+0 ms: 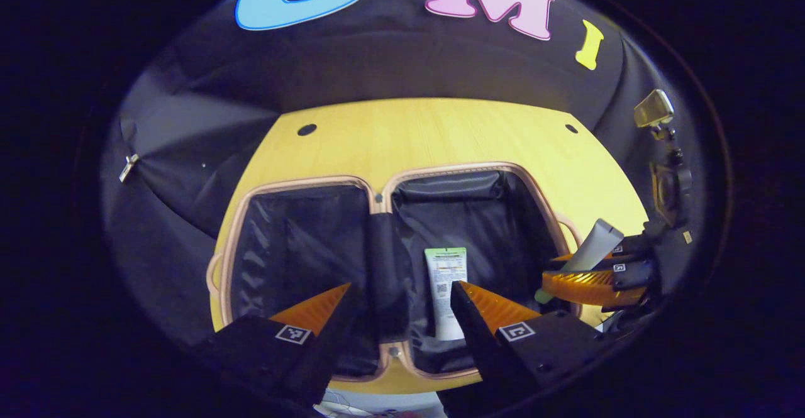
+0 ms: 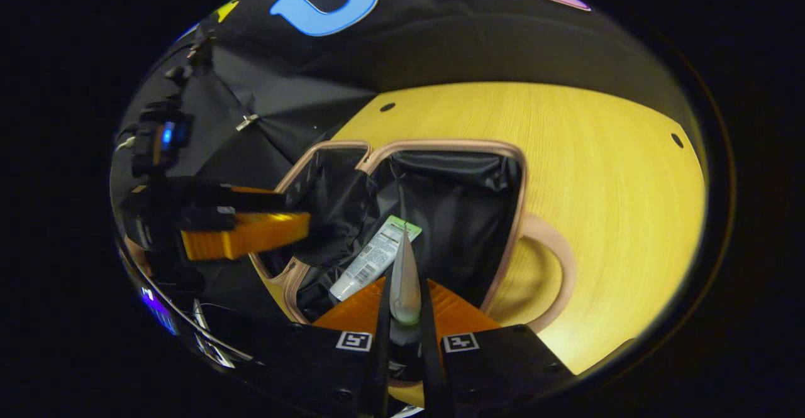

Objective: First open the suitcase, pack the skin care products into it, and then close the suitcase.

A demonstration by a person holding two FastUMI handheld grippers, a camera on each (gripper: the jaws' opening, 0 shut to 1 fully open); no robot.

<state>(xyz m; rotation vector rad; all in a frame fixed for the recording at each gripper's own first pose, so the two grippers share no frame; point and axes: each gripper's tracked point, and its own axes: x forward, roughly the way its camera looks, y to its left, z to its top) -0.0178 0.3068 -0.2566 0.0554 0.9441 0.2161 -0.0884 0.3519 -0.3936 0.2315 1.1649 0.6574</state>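
The suitcase (image 1: 302,182) lies open on the yellow table, both halves lined in black with a pink rim. One white tube (image 1: 445,292) rests flat in its right half. My left gripper (image 1: 402,289) hangs open above the hinge, nothing between its fingers. At the case's right edge my right gripper (image 1: 591,280) is shut on a second white tube (image 1: 597,245), tilted upward. In the right gripper view, that held tube (image 2: 404,273) stands between the fingers of the right gripper (image 2: 404,283), over the suitcase (image 2: 440,146). The lying tube (image 2: 374,258) is below it, and the left gripper (image 2: 245,236) is at the left.
The yellow wooden table (image 1: 440,135) extends behind and to the right of the case, with small dark holes near its far corners. The case's pink handle (image 2: 553,267) loops out on the right. A small device on a stand (image 1: 654,110) is at the far right.
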